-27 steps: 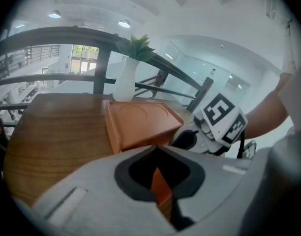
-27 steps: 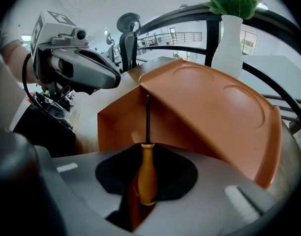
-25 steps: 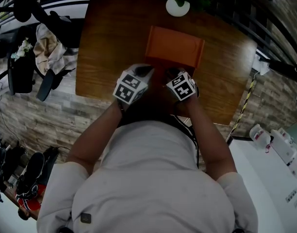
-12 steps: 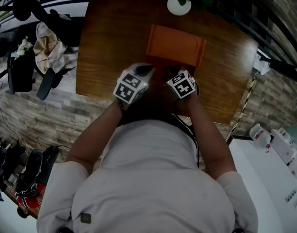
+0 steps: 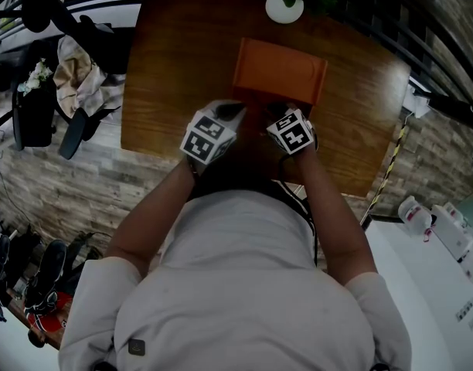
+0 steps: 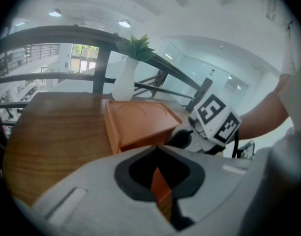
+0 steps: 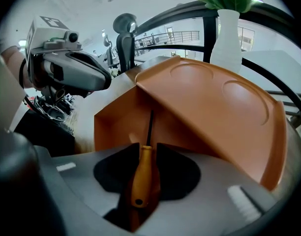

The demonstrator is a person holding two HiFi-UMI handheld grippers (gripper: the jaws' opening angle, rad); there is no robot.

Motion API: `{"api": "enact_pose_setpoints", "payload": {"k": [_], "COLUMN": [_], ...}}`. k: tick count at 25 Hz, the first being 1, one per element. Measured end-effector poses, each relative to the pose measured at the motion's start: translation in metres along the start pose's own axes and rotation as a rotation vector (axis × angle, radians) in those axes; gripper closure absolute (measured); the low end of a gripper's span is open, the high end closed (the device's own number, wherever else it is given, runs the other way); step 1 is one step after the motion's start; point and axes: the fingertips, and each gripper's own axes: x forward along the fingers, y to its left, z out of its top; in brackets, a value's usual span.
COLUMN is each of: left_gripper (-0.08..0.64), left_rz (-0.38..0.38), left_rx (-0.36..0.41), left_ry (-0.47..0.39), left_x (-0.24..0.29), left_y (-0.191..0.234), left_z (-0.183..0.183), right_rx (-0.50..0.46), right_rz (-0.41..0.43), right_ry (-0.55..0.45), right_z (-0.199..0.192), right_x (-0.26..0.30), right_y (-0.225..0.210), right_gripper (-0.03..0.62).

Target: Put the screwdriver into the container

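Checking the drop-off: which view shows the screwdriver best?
The right gripper view: the screwdriver sits in the foreground, shaft pointing into the orange container. The head and left gripper views show none of it.

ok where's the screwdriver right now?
Right gripper view, bottom centre: the orange-handled screwdriver sits between the right gripper's jaws, which have just been opening, shaft pointing into the open orange plastic container.

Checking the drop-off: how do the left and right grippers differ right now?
The right gripper has the screwdriver between its jaws, which have just been opening; the left gripper holds nothing, tips together. The right gripper is at the orange container's mouth; the left gripper is short of it. Both face the container.
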Motion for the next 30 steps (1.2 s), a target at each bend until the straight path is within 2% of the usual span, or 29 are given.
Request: {"api": "enact_pose_setpoints", "payload": {"k": [7,12,20,24,30], "left_gripper": [0.555,0.555,0.555,0.555,0.555], "left_rz": [-0.002,0.005,0.022,0.03,0.042], "left_rx": [0.014,0.033,0.057,0.064,0.068], "left_ry": [-0.006,-0.018,-0.049,-0.079,-0.15], "left_x": [-0.003,-0.007,-0.019,-0.025,-0.059], "left_y": [-0.007,-0.016,-0.039,-0.06,-0.083], "left_z": [0.001,0.005,0.019,0.024,0.035], "right_rx": [0.002,0.032,0.025,0.022,0.016], "right_rz": [-0.011,-0.012,-0.046,-0.055,-0.063], "right_ry": [-0.034,-0.067,-0.177,-0.221,-0.335], "right_z": [0.003,0.002,0.008,0.002,0.018], "right_x": [-0.01,-0.026,-0.067,-0.089,-0.132], "right_y": [0.0,0.002,0.01,0.016,0.046], "right_gripper": [0.473,0.505,0.582,0.584,0.584]}}
